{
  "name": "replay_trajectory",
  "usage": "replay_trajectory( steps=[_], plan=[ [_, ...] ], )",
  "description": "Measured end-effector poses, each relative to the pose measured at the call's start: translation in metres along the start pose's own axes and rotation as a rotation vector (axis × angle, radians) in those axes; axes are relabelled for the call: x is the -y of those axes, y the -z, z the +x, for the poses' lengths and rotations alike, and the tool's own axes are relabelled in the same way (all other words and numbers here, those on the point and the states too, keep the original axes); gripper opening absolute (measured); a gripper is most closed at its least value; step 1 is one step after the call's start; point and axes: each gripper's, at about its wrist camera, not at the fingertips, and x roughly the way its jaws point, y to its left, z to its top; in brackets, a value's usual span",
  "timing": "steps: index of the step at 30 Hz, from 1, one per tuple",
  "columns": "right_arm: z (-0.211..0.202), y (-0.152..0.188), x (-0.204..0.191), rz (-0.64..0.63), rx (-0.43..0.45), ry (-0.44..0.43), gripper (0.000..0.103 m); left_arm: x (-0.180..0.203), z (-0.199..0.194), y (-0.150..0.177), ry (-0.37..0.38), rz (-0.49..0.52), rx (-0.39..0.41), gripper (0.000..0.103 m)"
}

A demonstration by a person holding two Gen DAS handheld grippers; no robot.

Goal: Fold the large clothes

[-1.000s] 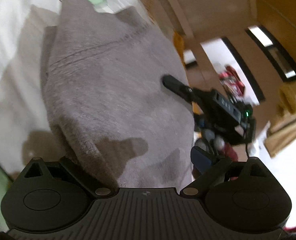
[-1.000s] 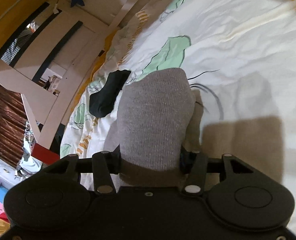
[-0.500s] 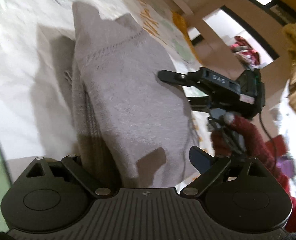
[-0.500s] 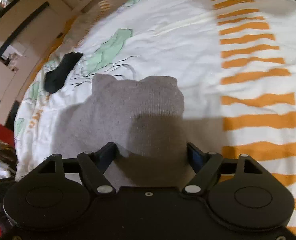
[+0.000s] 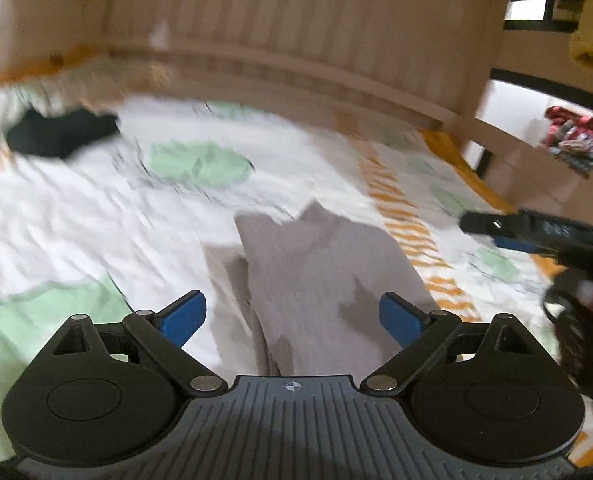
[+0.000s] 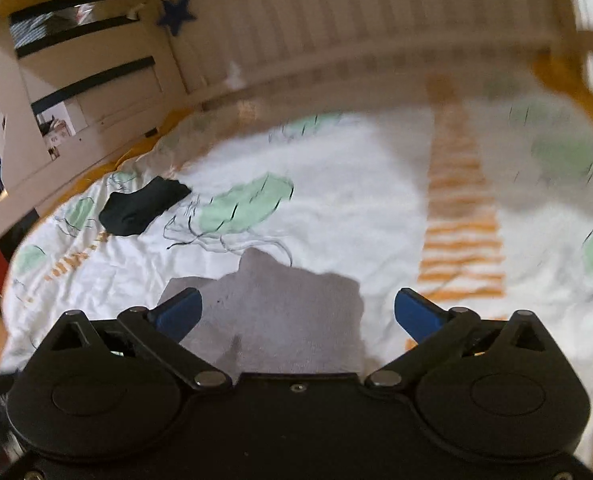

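A folded grey knit garment (image 5: 324, 280) lies flat on the white patterned bedsheet (image 5: 96, 232). It also shows in the right wrist view (image 6: 280, 320). My left gripper (image 5: 292, 316) is open just above its near end, blue pads wide apart, holding nothing. My right gripper (image 6: 298, 314) is open over the garment's near edge and empty. The right gripper also shows in the left wrist view (image 5: 508, 232), at the right, beside the garment. Both views are blurred by motion.
A black garment (image 6: 142, 206) lies on the sheet at the far left; it also shows in the left wrist view (image 5: 60, 134). A slatted wooden bed frame (image 5: 296, 28) runs along the back. A shelf with clothes (image 5: 572, 140) stands at right.
Both grippers have opened and let go of the grey garment, which now lies on the bed. Both have pulled back and tilted up toward the headboard.
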Motion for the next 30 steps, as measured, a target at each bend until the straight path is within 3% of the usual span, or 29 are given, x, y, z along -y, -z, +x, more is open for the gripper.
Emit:
replay_trajectory(
  steps=[6,8,16,21,30],
  plan=[
    [-0.034,0.016,-0.023,-0.024,0.014,0.092,0.103,0.029,-0.025,0.009,-0.295,0.143,0.012,0.095],
    [-0.044,0.023,-0.028,-0.005,0.01,0.124,0.103,0.036,-0.031,0.014,-0.343,0.159,0.01,0.095],
    [-0.072,0.05,-0.038,0.026,-0.023,0.185,0.103,0.025,-0.042,0.026,-0.2,0.007,-0.139,0.094],
    [-0.08,0.064,-0.043,0.065,-0.097,0.127,0.103,0.024,-0.049,0.038,-0.188,-0.024,-0.174,0.094],
    [-0.091,0.079,-0.06,0.044,-0.177,0.121,0.103,0.025,-0.063,0.043,-0.165,-0.033,-0.186,0.094]
  ],
)
